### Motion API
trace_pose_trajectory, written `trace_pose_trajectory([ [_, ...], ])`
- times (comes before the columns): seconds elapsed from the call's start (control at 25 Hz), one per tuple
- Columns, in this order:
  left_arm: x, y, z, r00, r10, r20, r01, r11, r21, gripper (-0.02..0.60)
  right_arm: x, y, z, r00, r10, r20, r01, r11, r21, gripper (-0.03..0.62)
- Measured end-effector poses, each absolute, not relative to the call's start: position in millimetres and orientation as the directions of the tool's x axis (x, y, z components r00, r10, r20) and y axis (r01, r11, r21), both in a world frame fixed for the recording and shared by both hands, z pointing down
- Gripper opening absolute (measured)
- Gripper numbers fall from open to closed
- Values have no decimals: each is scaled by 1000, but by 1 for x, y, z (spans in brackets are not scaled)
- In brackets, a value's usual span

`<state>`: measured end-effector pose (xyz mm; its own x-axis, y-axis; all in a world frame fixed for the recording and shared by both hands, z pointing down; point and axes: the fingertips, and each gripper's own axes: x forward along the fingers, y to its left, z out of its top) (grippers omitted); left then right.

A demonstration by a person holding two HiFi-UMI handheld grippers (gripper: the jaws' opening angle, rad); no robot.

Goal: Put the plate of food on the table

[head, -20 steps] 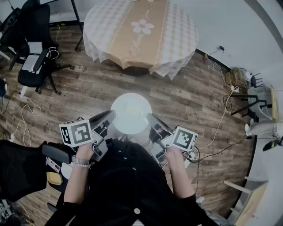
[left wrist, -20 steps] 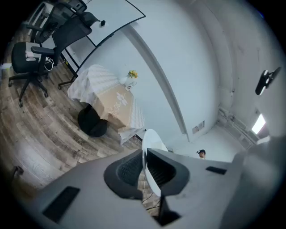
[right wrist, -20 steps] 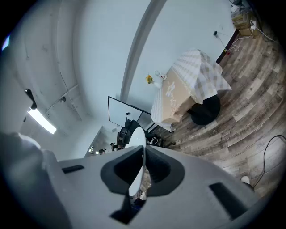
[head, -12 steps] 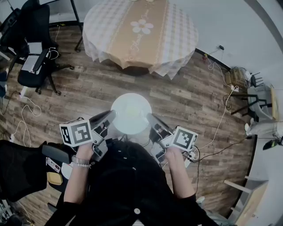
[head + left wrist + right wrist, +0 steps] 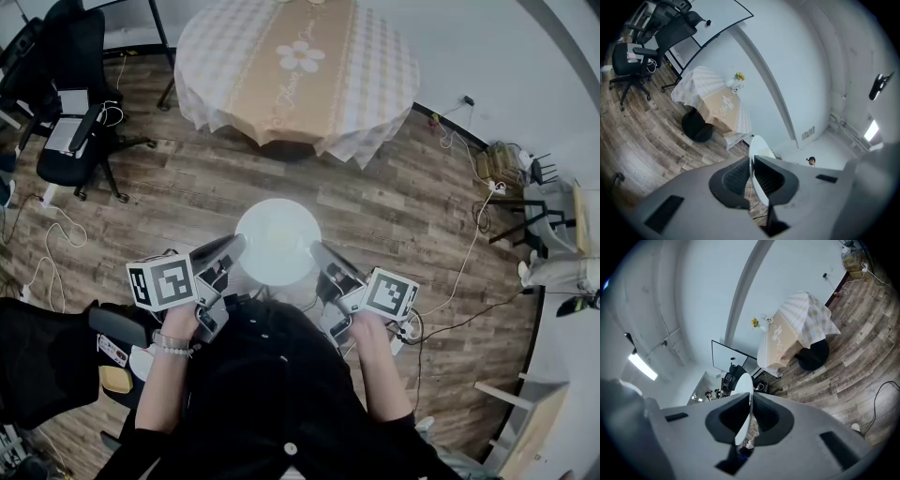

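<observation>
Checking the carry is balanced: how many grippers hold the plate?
2. The left gripper clamps the plate at its left rim, the right gripper at its right rim. None hidden.

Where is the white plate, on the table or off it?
Off it. The left gripper and right gripper clamp the plate by its rim above the wooden floor, short of the table.

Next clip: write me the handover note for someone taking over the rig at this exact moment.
Left tool: shut on the plate's left rim.
Right tool: shut on its right rim.
Plate: held between both tools above the wooden floor, short of the table. Glare washes out its contents.
Done: plate is lifted in both tools.
Left: walk to the table, set the plate down, release both.
</observation>
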<state>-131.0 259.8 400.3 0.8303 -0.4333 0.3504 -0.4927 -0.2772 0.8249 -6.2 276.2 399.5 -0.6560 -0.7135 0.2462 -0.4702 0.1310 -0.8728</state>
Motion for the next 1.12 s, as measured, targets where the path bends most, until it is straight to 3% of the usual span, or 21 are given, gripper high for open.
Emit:
trace_pose_trajectory([
  [1.12, -139, 251, 395, 860, -389, 332, -462, -313, 830, 20, -15, 275, 395, -599, -763, 245, -489, 106, -866, 8],
])
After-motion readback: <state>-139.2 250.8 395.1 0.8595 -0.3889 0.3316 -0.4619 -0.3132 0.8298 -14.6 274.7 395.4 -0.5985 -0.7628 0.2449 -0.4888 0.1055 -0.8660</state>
